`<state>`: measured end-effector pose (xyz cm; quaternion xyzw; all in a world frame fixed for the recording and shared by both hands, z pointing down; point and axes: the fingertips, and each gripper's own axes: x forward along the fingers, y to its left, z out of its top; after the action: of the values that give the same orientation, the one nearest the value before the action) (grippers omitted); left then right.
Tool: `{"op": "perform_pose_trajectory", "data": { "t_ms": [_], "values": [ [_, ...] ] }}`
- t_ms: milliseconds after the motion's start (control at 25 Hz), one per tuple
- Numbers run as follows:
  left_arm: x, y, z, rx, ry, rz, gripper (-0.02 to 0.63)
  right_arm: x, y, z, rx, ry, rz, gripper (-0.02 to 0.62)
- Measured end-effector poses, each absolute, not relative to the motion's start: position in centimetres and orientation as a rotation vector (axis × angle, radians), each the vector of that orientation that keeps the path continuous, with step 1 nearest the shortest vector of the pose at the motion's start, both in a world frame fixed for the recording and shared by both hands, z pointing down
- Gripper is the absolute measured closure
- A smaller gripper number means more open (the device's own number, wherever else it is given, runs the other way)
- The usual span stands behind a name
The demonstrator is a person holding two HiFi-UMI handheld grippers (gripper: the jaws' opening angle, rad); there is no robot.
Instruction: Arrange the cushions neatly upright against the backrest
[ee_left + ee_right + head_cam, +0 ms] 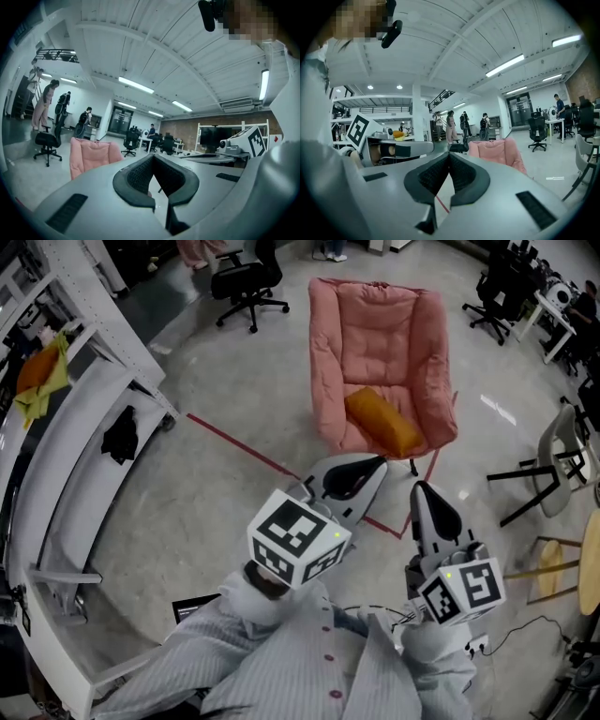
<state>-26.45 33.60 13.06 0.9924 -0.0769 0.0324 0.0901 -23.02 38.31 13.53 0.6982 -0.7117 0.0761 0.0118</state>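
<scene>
A pink padded chair [380, 352] stands on the floor ahead of me. One orange cushion [382, 420] lies slanted on its seat, low at the front right, not against the backrest. My left gripper [377, 463] hovers just short of the chair's front edge, shut and empty. My right gripper [420, 489] is beside it to the right, also shut with nothing in it. The left gripper view shows its jaws [153, 157] together and the pink chair [93, 152] beyond at the left. In the right gripper view the jaws [449, 156] are together, with the chair [497, 152] to the right.
A red tape line [239, 443] crosses the floor in front of the chair. White shelving [75, 456] runs along the left. A black office chair [246, 282] stands behind, a grey chair [553, 460] and a wooden stool [553, 568] at the right. People [451, 124] stand far off.
</scene>
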Motion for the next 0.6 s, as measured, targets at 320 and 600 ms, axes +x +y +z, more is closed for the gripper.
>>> {"op": "perform_pose_trajectory", "data": {
  "t_ms": [320,600],
  "values": [
    [-23.4,22.9,13.3,2.978,-0.188,0.12,0.597,-19.3,28.8,14.1,2.244,-2.157,0.265,0.583],
    [-21.3,18.4,14.2,2.974,-0.149,0.147,0.596,-17.2,24.6,14.7,2.283,-2.105,0.297,0.583]
  ]
}}
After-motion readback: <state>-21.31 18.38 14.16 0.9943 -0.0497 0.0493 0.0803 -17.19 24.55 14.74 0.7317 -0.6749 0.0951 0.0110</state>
